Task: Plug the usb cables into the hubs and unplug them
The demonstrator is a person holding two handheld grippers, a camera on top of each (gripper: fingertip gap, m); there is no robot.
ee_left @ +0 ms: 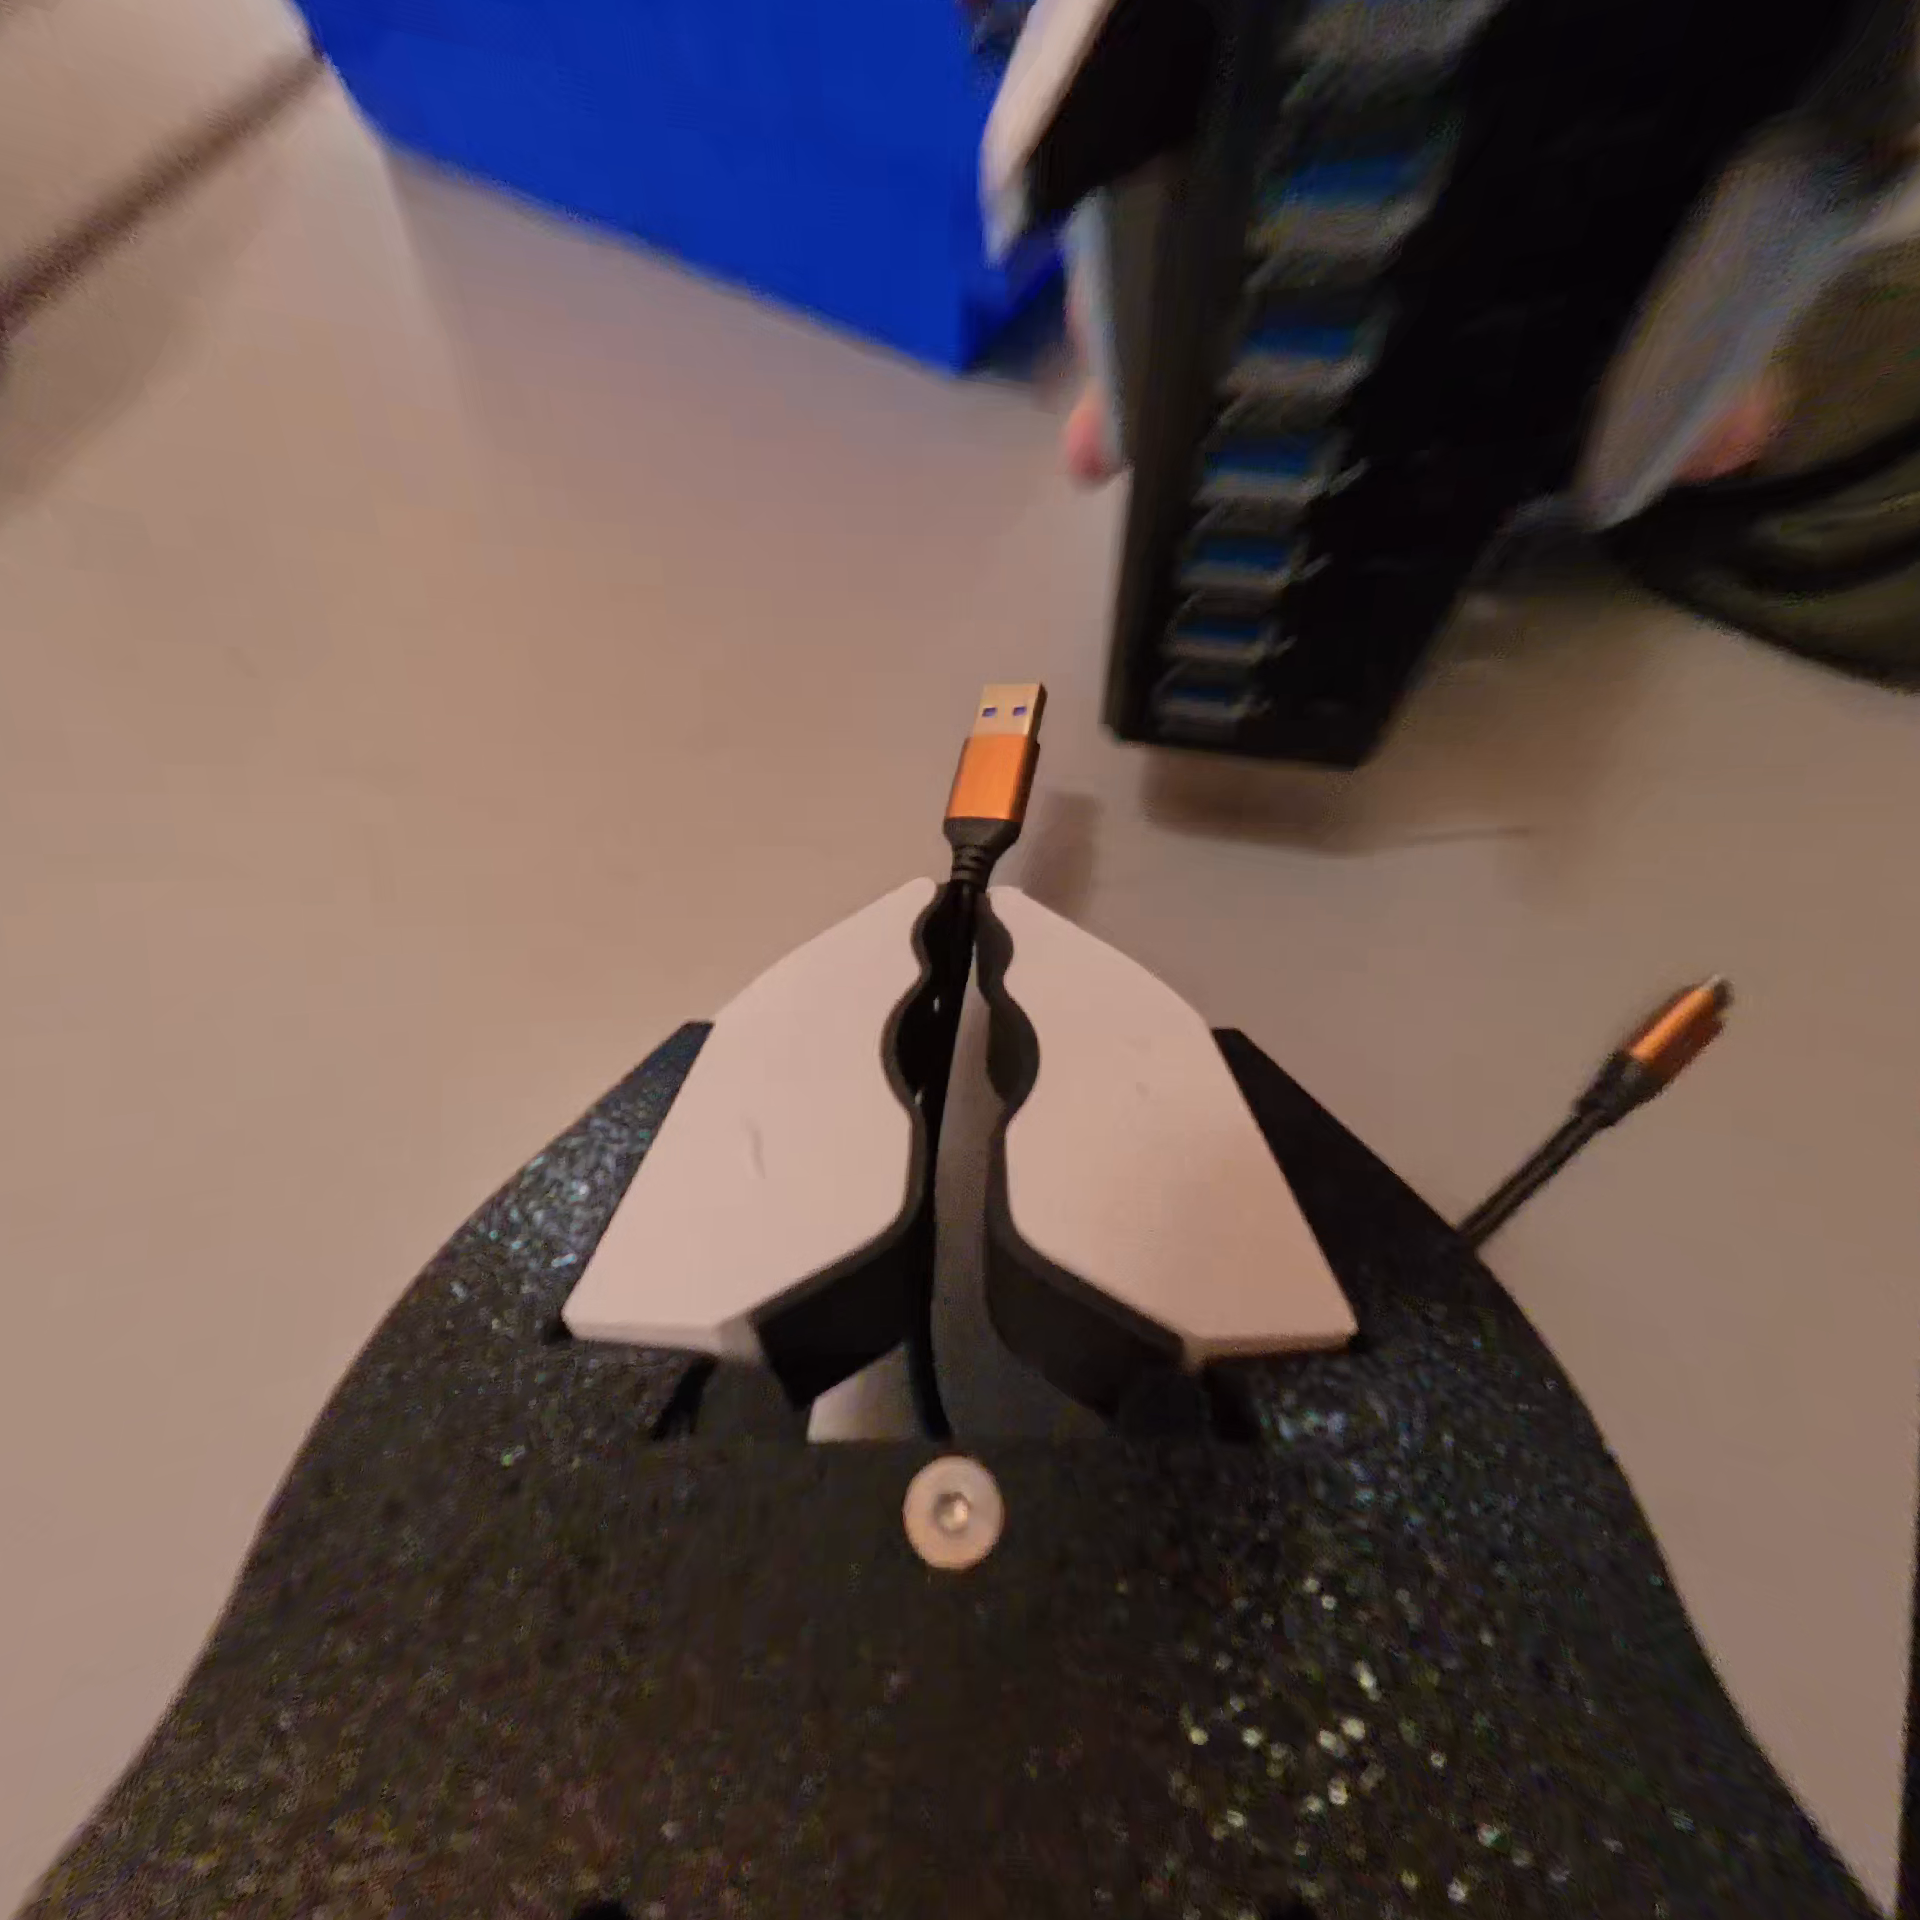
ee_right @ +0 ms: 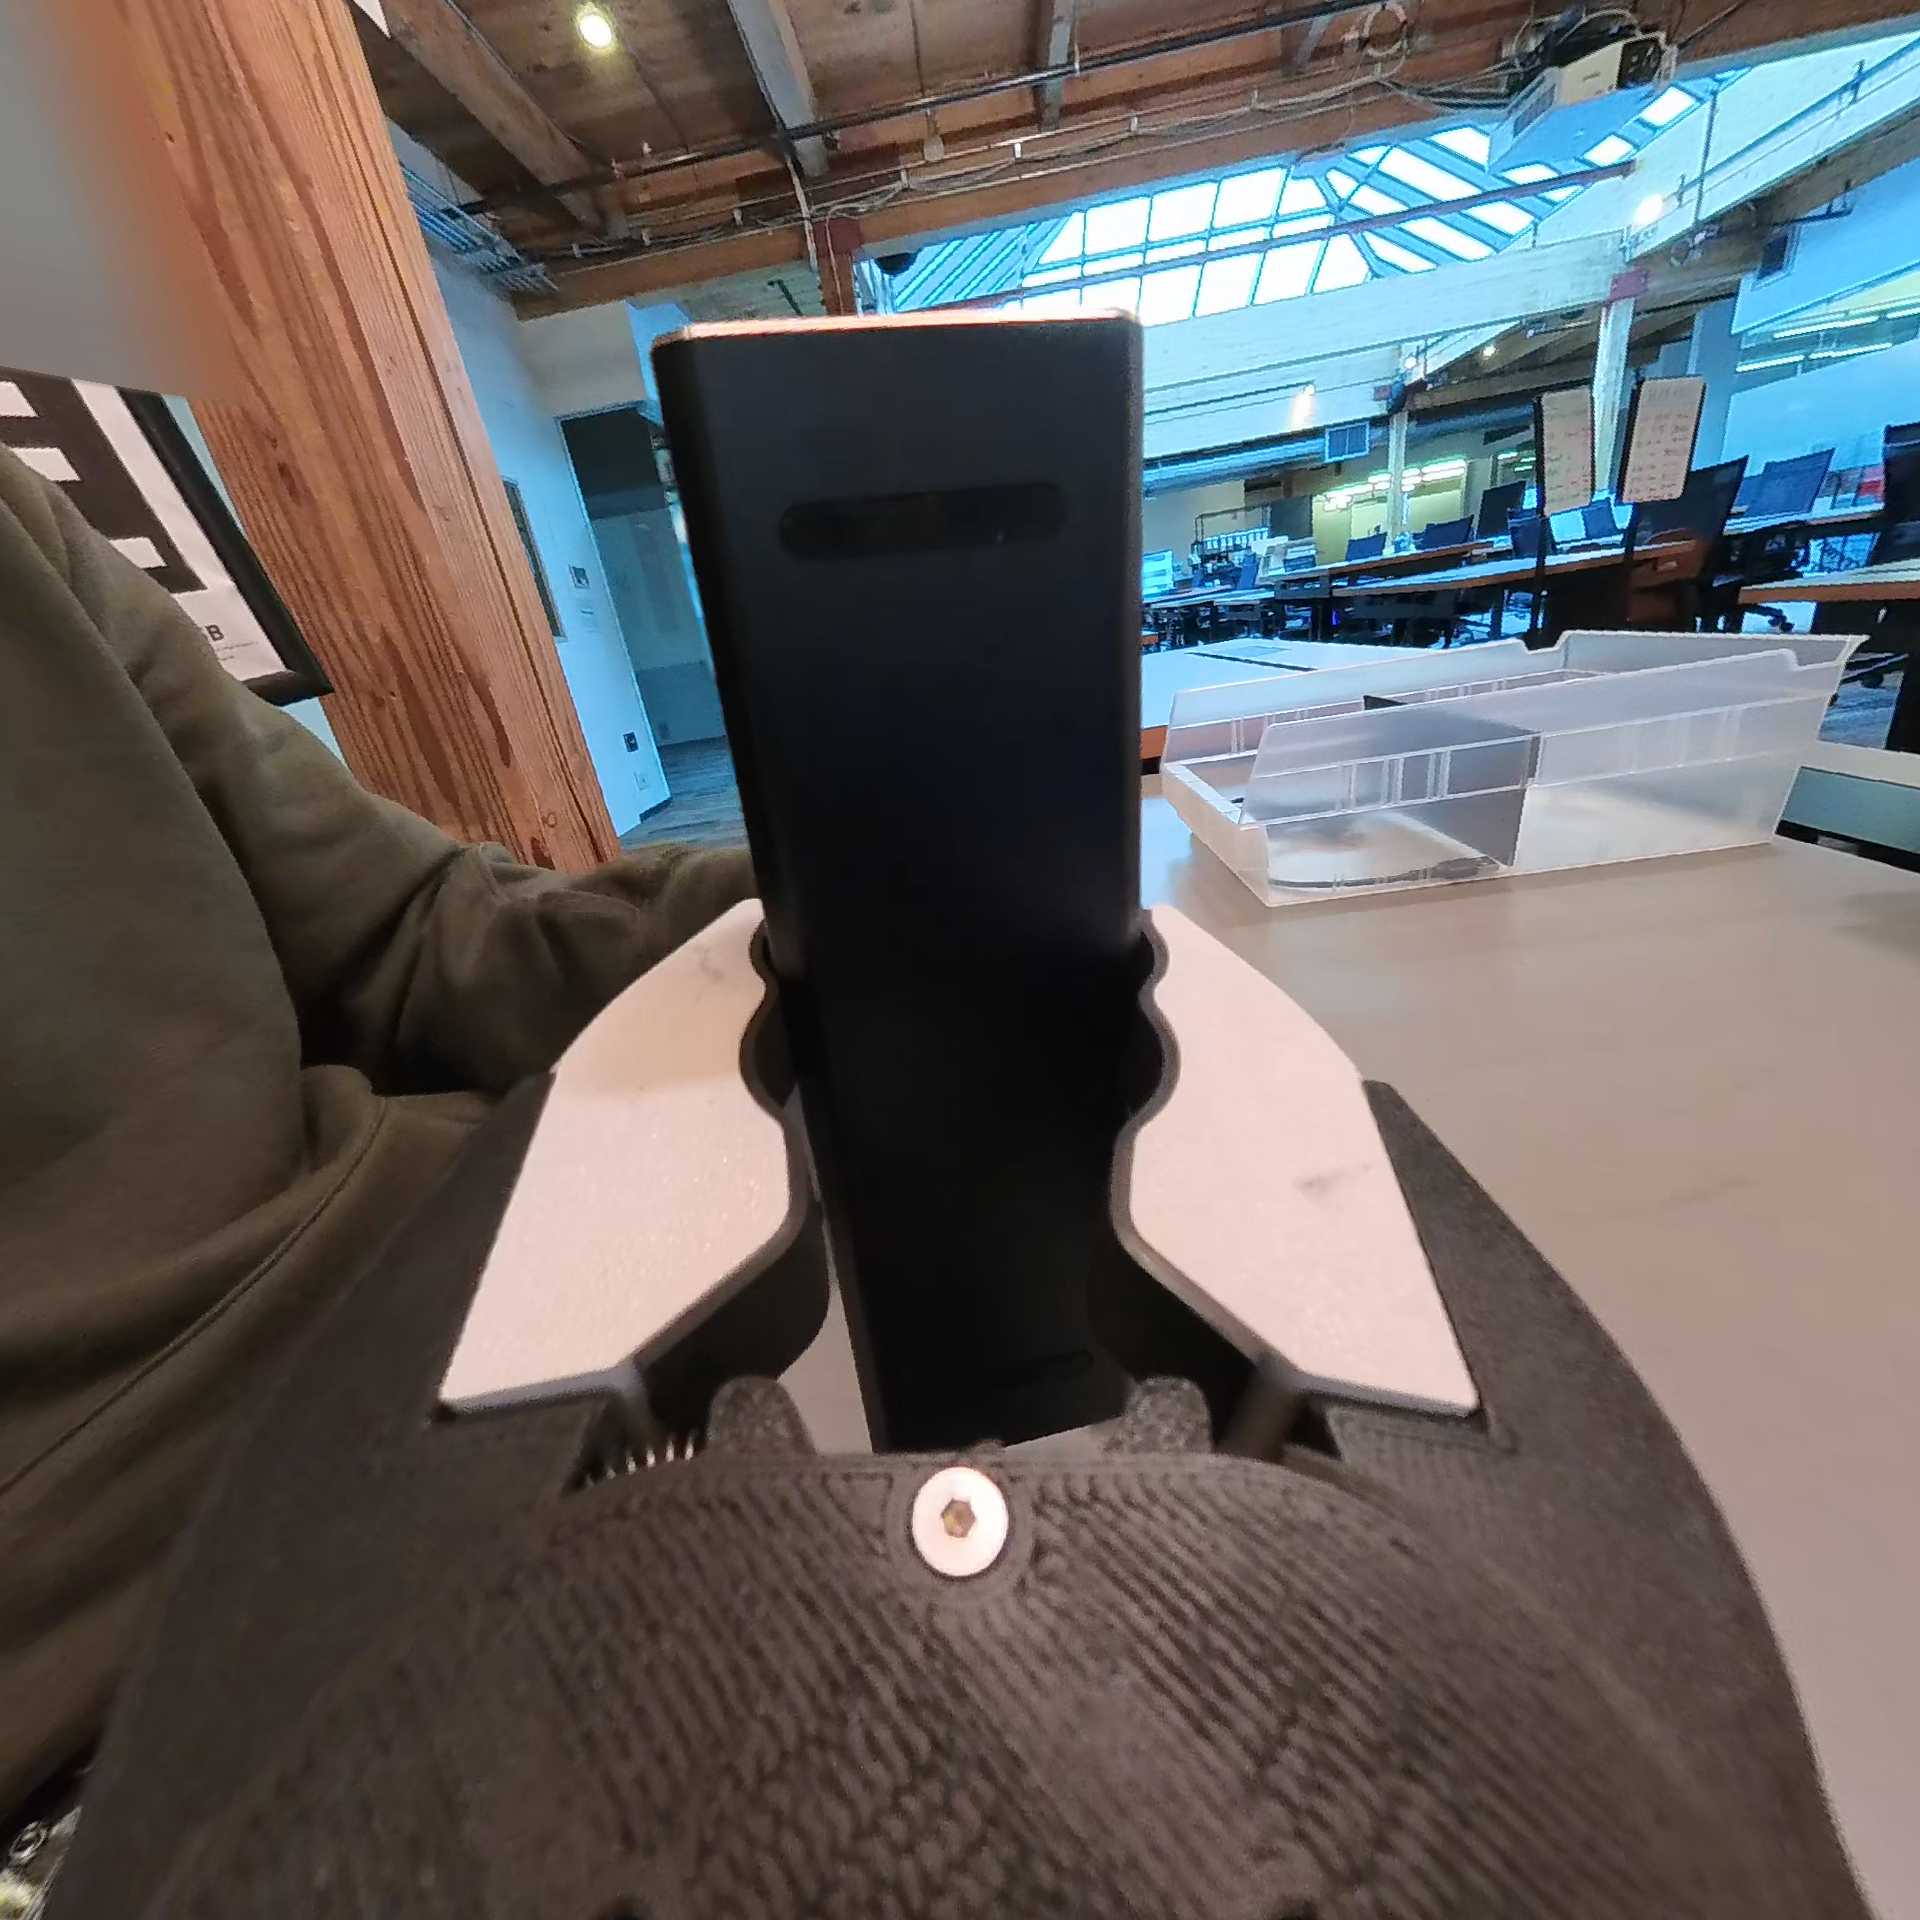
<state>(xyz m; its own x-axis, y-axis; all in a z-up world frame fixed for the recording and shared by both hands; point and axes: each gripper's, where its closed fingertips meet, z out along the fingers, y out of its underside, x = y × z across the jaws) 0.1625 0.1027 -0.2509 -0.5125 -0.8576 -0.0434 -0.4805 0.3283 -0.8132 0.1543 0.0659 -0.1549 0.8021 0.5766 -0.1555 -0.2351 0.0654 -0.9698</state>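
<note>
Left wrist view: left gripper (ee_left: pixel 964 885) clenched on black cable (ee_left: pixel 961 1039), orange USB plug (ee_left: pixel 995 764) projecting beyond fingertips, just short of blurred black hub (ee_left: pixel 1278 499) above tabletop (ee_left: pixel 416 675); right wrist view: right gripper (ee_right: pixel 951 925) grasping hub (ee_right: pixel 914 779) upright.

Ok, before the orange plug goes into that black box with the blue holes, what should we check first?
1. Left gripper shut on the usb cable: ok.
2. Metal plug tip sticks out past the fingers: ok.
3. Right gripper clamps the hub: ok.
4. Blue ports on the hub face the plug: ok, though blurred.
5. Plug lined up with a port: not ok, it sits left of the hub.
6. Plug the right way up: cannot tell.
</note>
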